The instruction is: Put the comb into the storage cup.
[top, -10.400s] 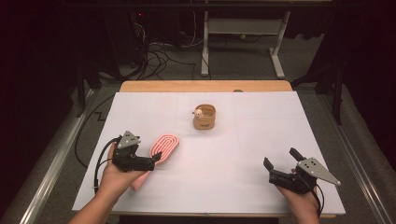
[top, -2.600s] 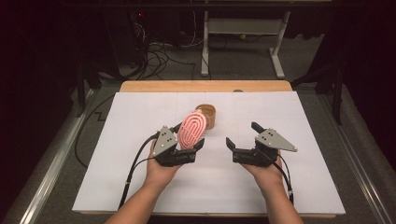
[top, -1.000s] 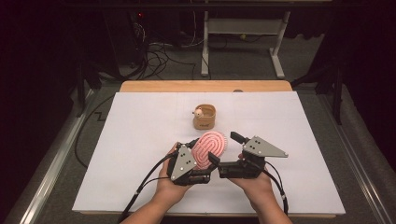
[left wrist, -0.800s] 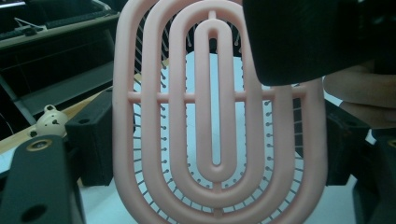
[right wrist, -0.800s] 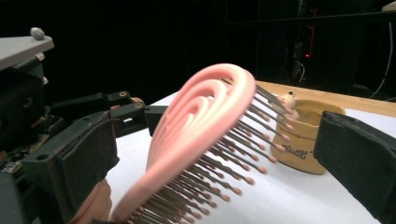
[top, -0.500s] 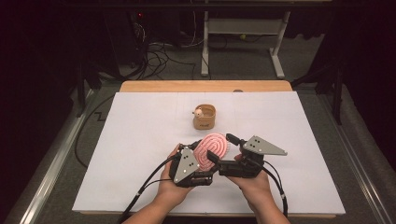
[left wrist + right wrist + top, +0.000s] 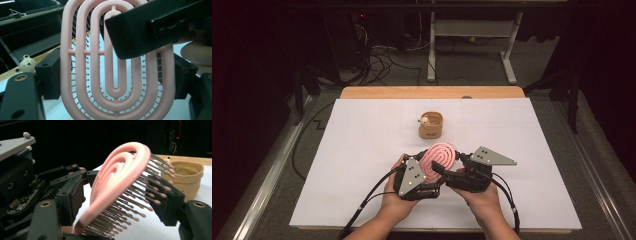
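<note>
Pink oval vented plastic hairbrush (image 7: 439,157), left gripper (image 7: 424,172) clamps it; right gripper (image 7: 447,167) jaws just closing around its head (bristles toward one pad). Risk: bristles flex, brush twists out toward tan cup (image 7: 431,125) at 12 o'clock.

Both grippers are black and chunky. The left gripper (image 7: 424,167) has a grey three-cornered plate on top with small dark dots on it. The right gripper (image 7: 447,170) has the same kind of grey plate, with little screws. A black cable trails from each one. Each jaw arm has a round gold ring near its base. A green circuit board shows inside the left gripper. The person's forearms are bare.
</note>
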Tool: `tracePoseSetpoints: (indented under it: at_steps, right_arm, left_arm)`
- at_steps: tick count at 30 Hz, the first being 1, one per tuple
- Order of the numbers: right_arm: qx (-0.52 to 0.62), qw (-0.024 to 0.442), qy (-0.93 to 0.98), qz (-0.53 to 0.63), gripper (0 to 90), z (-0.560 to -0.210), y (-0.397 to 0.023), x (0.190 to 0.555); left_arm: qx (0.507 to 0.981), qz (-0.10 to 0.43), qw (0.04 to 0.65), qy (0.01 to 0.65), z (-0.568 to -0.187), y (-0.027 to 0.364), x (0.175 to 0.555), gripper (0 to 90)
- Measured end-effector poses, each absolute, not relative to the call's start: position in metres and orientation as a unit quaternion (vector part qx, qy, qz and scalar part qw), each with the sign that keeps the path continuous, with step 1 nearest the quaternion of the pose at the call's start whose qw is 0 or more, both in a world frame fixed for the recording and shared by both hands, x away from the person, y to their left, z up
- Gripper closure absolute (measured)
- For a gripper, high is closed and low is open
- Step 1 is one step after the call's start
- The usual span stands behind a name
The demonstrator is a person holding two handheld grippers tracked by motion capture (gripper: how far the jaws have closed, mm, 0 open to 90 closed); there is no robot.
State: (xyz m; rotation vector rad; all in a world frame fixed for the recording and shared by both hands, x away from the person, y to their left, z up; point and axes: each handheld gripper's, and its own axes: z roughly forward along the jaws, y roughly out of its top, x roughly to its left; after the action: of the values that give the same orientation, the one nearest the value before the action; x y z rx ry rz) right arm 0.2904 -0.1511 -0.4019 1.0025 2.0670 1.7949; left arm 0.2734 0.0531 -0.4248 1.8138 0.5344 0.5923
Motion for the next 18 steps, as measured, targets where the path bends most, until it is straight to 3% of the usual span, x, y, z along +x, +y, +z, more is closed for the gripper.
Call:
tracePoseSetpoints:
  at_steps: [5,18]
  right_arm:
    - [0.341,0.107,0.704,0.614,40.4,-0.4014,-0.1508,0.2884]
    - [0.361,0.084,0.700,0.610,45.8,-0.4009,-0.1521,0.2884]
  left_arm:
    - [0.764,0.251,0.551,0.222,-0.4240,0.0528,0.2717,19.7]
    - [0.766,0.252,0.548,0.224,-0.4252,0.0522,0.2723,19.6]
